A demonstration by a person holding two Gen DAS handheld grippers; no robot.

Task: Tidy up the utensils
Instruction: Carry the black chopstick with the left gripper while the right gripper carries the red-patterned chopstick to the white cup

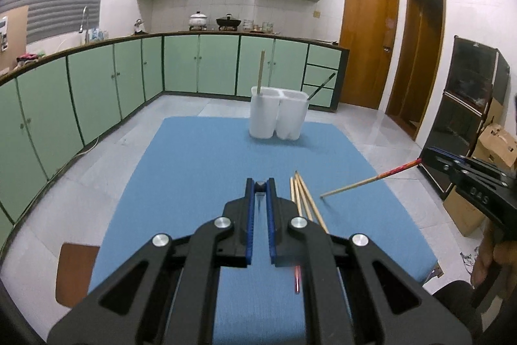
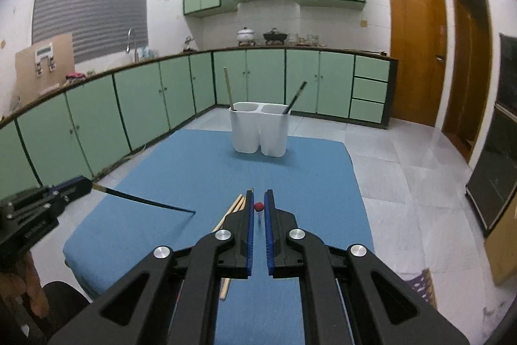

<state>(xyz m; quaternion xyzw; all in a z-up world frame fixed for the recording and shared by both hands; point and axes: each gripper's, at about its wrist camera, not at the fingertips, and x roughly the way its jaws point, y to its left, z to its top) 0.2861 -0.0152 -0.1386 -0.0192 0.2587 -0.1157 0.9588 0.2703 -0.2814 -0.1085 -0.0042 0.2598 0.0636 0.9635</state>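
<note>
The left gripper (image 1: 260, 183) is clamped on a black chopstick (image 2: 145, 201), which in its own view shrinks to a dark end-on stub between the blue pads; the right wrist view shows its full length slanting over the blue mat (image 2: 194, 170). The right gripper (image 2: 259, 194) pinches a red-ended wooden chopstick (image 1: 368, 181), likewise only a red dot up close. Both point down at a slant toward the mat. Loose wooden chopsticks (image 1: 302, 196) lie at centre, partly hidden behind the jaws. The white two-compartment holder (image 2: 258, 131) stands at the mat's far edge — one stick in each side.
</note>
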